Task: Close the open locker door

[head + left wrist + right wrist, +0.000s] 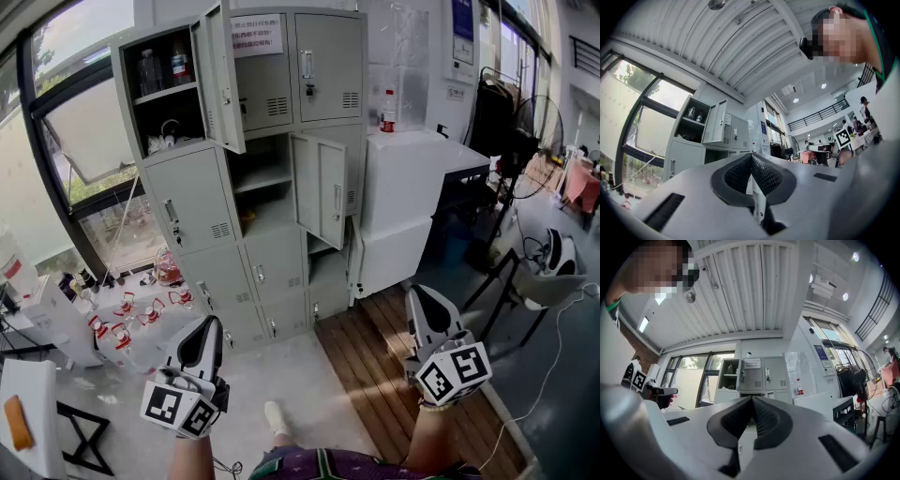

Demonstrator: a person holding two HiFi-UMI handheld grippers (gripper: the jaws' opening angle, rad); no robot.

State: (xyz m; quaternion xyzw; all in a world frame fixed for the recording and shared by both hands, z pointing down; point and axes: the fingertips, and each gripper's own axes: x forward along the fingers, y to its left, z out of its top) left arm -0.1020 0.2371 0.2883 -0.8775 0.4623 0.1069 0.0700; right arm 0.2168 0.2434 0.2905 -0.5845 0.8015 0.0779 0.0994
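A grey locker cabinet [272,169] stands ahead by the window. Its top-left door [223,80] hangs open and shows bottles on a shelf. A middle door [321,187] hangs open too, over an empty compartment. My left gripper [207,339] is low at the left, shut with nothing in it, well short of the lockers. My right gripper [423,311] is low at the right, also shut and empty. In the left gripper view the shut left gripper [751,156] points toward the cabinet [717,133]. The right gripper view shows the shut right gripper [752,399] below the cabinet [757,373].
A white unit [412,187] with a red-capped bottle [387,111] stands right of the lockers. Several bottles [131,314] sit on the floor at the left. A dark table, a clothes rack [492,117] and a fan [536,141] stand at the right. Wooden boards [394,375] cover the floor beneath me.
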